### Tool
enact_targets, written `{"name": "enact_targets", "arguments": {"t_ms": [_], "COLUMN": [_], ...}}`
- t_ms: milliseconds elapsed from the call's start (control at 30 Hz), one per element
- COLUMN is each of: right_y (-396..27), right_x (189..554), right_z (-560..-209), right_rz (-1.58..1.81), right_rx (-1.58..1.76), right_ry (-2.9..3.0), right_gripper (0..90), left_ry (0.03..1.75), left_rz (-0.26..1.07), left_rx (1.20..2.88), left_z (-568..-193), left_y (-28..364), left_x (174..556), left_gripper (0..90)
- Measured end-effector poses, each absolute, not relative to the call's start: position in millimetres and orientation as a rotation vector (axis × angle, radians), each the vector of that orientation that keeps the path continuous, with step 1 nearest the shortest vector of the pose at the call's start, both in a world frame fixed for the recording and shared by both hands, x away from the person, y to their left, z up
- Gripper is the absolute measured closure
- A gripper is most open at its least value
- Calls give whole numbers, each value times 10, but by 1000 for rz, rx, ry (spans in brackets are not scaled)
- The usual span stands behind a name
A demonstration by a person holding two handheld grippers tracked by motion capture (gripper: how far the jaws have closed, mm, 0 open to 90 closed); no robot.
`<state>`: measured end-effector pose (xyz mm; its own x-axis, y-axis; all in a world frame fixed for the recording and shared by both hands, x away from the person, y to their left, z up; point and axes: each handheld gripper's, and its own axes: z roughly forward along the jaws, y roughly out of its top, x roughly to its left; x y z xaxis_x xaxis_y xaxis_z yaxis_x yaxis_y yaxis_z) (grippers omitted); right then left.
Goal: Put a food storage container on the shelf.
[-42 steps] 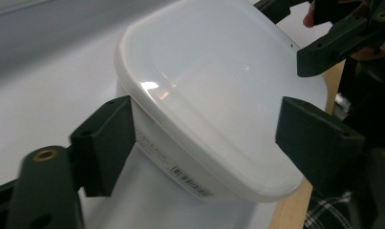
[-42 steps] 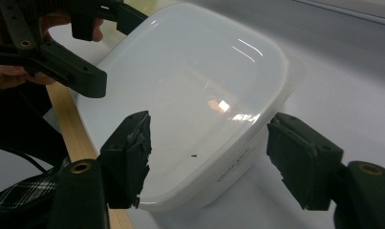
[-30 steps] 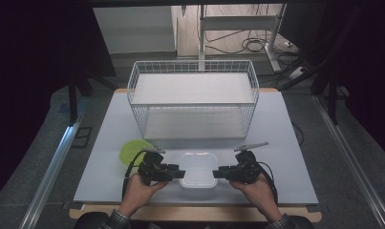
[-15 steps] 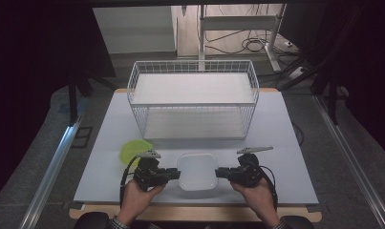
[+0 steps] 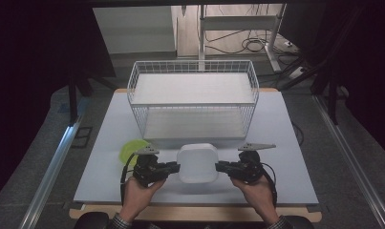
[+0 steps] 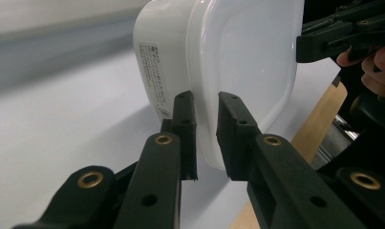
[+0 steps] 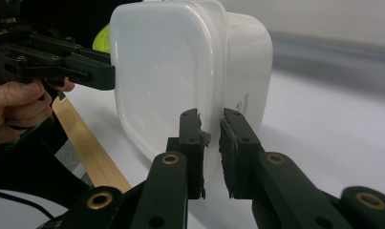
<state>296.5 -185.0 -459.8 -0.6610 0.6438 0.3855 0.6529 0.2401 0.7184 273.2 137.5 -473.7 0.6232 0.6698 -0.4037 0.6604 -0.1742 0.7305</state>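
Note:
A white plastic box with a lid [image 5: 197, 163] sits between my two grippers near the front of the pale table [image 5: 285, 124]. It casts a shadow below itself and looks slightly raised. My left gripper [image 5: 176, 167] pinches its left rim; in the left gripper view the jaws [image 6: 207, 102] have just been closing and press on the box's lid edge [image 6: 247, 57]. My right gripper [image 5: 219, 167] holds the right rim the same way. In the right gripper view its jaws [image 7: 210, 117], which have also just been closing, clamp the box's edge [image 7: 161, 71].
A white wire basket [image 5: 192, 102] stands just behind the box across the middle of the table. A yellow-green round object [image 5: 132, 150] lies to the left of my left gripper. The table's wooden front edge [image 5: 195, 213] runs below the hands.
Both grippers' jaws have closed onto the box's rims. The box now sits a little farther from the person and looks slightly higher than before.

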Motion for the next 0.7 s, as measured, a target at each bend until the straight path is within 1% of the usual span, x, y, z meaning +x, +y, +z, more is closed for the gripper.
{"name": "enact_targets", "arguments": {"t_ms": [400, 700], "right_y": [-1830, -1795], "right_x": [3103, 3238], "right_z": [-4294, -4044], "right_rz": [-1552, -1600], "right_rx": [-1255, -1240], "right_ry": [-2478, -2494], "right_gripper": [798, 798], "left_ry": [1032, 1015], "left_rz": [121, 152], "left_rx": [1857, 1831], "left_z": [-4327, -4104], "left_y": [1385, 1419], "left_x": [2867, 3007], "left_gripper": [788, 788]}}
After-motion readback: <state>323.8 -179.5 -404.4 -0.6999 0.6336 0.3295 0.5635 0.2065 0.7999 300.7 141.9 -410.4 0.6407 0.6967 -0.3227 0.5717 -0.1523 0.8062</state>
